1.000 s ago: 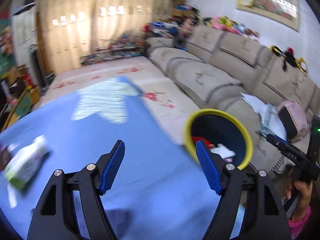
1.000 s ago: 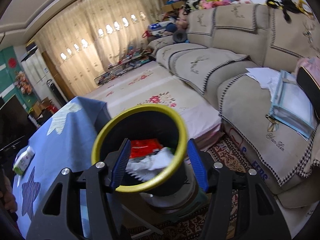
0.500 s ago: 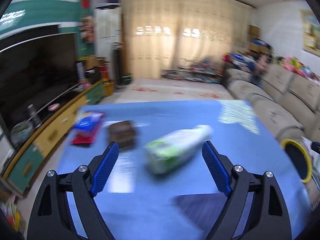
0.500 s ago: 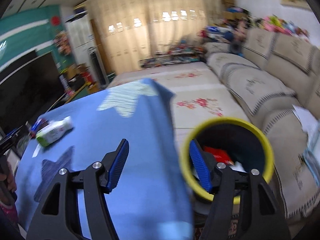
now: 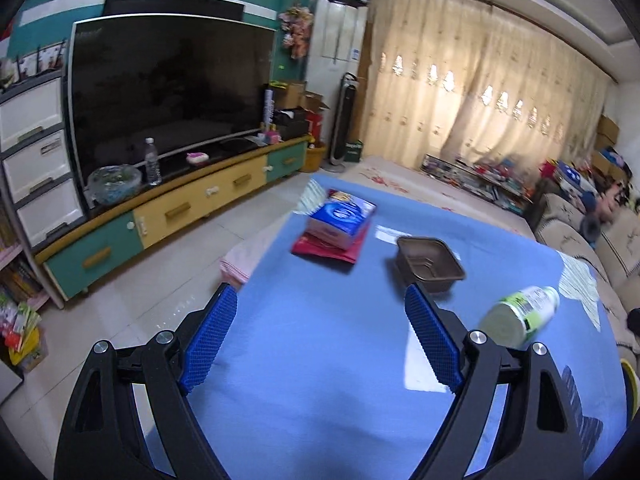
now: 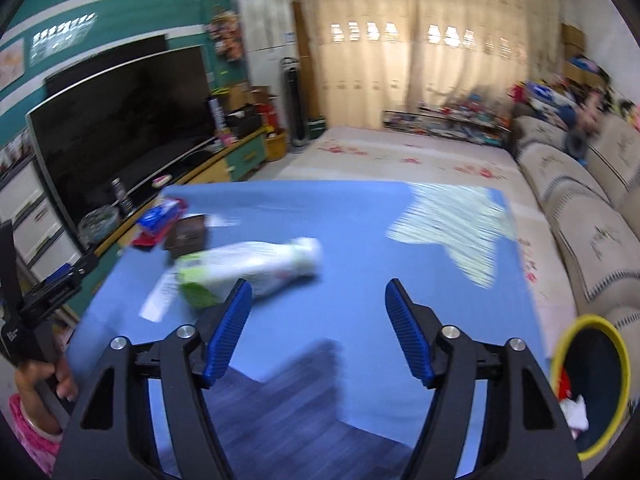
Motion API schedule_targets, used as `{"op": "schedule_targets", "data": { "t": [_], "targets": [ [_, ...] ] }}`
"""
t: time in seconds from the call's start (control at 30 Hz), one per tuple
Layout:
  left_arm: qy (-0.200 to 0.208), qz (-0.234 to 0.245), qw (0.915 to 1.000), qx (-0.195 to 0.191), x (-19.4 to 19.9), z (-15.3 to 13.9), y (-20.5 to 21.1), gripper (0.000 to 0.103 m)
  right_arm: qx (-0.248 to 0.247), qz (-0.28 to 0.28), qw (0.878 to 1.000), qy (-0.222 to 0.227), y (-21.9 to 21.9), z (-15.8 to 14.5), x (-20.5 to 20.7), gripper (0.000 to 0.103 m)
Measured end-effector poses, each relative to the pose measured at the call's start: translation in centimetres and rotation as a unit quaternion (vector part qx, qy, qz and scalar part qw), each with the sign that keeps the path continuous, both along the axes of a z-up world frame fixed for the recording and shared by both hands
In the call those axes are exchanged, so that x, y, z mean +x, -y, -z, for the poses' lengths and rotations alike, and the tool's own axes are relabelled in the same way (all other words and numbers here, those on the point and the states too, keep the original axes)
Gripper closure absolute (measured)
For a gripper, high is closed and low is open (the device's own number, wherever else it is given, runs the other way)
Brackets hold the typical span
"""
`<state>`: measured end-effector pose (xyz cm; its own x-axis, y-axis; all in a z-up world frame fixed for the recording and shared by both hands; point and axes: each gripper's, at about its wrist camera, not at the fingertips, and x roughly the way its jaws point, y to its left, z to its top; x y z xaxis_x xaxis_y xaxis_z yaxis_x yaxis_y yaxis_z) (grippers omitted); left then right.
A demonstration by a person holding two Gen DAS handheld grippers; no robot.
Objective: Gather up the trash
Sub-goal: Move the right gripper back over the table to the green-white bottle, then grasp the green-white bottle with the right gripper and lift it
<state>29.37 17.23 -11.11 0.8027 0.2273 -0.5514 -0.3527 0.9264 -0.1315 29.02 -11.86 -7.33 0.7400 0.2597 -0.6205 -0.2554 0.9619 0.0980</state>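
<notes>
A white and green plastic bottle [image 5: 522,314] lies on its side on the blue tablecloth [image 5: 320,360]; it also shows in the right wrist view [image 6: 248,270]. A brown plastic tray [image 5: 430,262] and a blue packet on a red packet [image 5: 340,220] lie farther back. My left gripper [image 5: 320,332] is open and empty above the cloth, left of the bottle. My right gripper [image 6: 318,328] is open and empty, the bottle just ahead of its left finger. The yellow-rimmed bin [image 6: 588,386] with trash inside stands at the table's right.
A TV and low cabinet [image 5: 168,208] run along the left wall. A beige sofa [image 6: 580,208] lines the right side. A flowered rug [image 6: 400,156] lies beyond the table. The other hand-held gripper [image 6: 36,300] shows at the left edge.
Both grippers have swung left, away from the bin and over the table. The bottle, tray and packets have come into view. Both stay open and empty.
</notes>
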Motion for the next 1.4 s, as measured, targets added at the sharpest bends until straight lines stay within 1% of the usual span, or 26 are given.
{"op": "schedule_targets", "data": {
  "t": [0.07, 0.13, 0.23, 0.3, 0.43, 0.53, 0.73, 0.87, 0.97, 1.07, 1.17, 1.2, 1.3, 1.37, 1.4],
  "targets": [
    [0.001, -0.004, 1.0, 0.001, -0.3, 0.1, 0.2, 0.018, -0.017, -0.026, 1.0, 0.0, -3.6, 0.6, 0.5, 0.036],
    [-0.002, -0.005, 0.9999, 0.009, -0.3, 0.2, 0.5, 0.018, -0.035, -0.039, 0.999, -0.004, -6.1, 1.3, 0.9, 0.036],
    [-0.003, -0.003, 0.9997, 0.023, -0.3, 0.3, 1.0, 0.018, -0.05, -0.046, 0.998, -0.016, -9.3, 2.7, 1.5, 0.036],
    [-0.003, -0.002, 0.9997, 0.025, -0.4, 0.1, 1.4, 0.018, -0.066, -0.041, 0.997, -0.02, -10.9, 3.5, 2.0, 0.036],
    [-0.008, 0.001, 0.9996, 0.027, -0.3, 0.3, 1.7, 0.018, -0.083, -0.028, 0.996, -0.022, -12.5, 4.2, 2.6, 0.036],
    [-0.01, 0.001, 0.9996, 0.027, -0.3, 0.3, 1.8, 0.018, -0.085, -0.02, 0.996, -0.027, -13.0, 4.7, 3.2, 0.036],
    [-0.013, -0.003, 0.9996, 0.024, -0.3, 0.5, 1.8, 0.018, -0.113, -0.007, 0.993, -0.032, -13.9, 5.9, 3.7, 0.036],
    [-0.015, 0.0, 0.9995, 0.027, -0.2, 0.5, 2.2, 0.018, -0.105, 0.007, 0.994, -0.038, -11.6, 6.0, 3.7, 0.035],
    [-0.017, 0.004, 0.9994, 0.031, -0.2, 0.6, 2.5, 0.018, -0.092, 0.025, 0.994, -0.045, -8.4, 5.7, 3.7, 0.034],
    [-0.018, 0.007, 0.9992, 0.035, -0.1, 0.6, 2.8, 0.018, -0.085, 0.057, 0.993, -0.049, -3.9, 5.5, 3.3, 0.033],
    [-0.019, 0.01, 0.9991, 0.038, 0.0, 0.7, 3.0, 0.018, -0.078, 0.101, 0.99, -0.05, 0.5, 5.3, 2.9, 0.033],
    [-0.02, 0.01, 0.999, 0.038, 0.0, 0.7, 3.0, 0.018, -0.071, 0.122, 0.989, -0.052, 2.4, 5.3, 2.8, 0.033],
    [-0.021, 0.012, 0.9988, 0.042, 0.1, 0.7, 3.2, 0.018, -0.043, 0.154, 0.985, -0.058, 5.9, 5.2, 2.3, 0.033],
    [-0.021, 0.014, 0.9987, 0.045, 0.1, 0.7, 3.4, 0.018, -0.025, 0.15, 0.987, -0.051, 6.7, 4.9, 1.9, 0.033],
    [-0.021, 0.015, 0.9986, 0.046, 0.1, 0.7, 3.5, 0.018, -0.013, 0.136, 0.99, -0.043, 6.7, 4.7, 1.8, 0.033]
  ]
}}
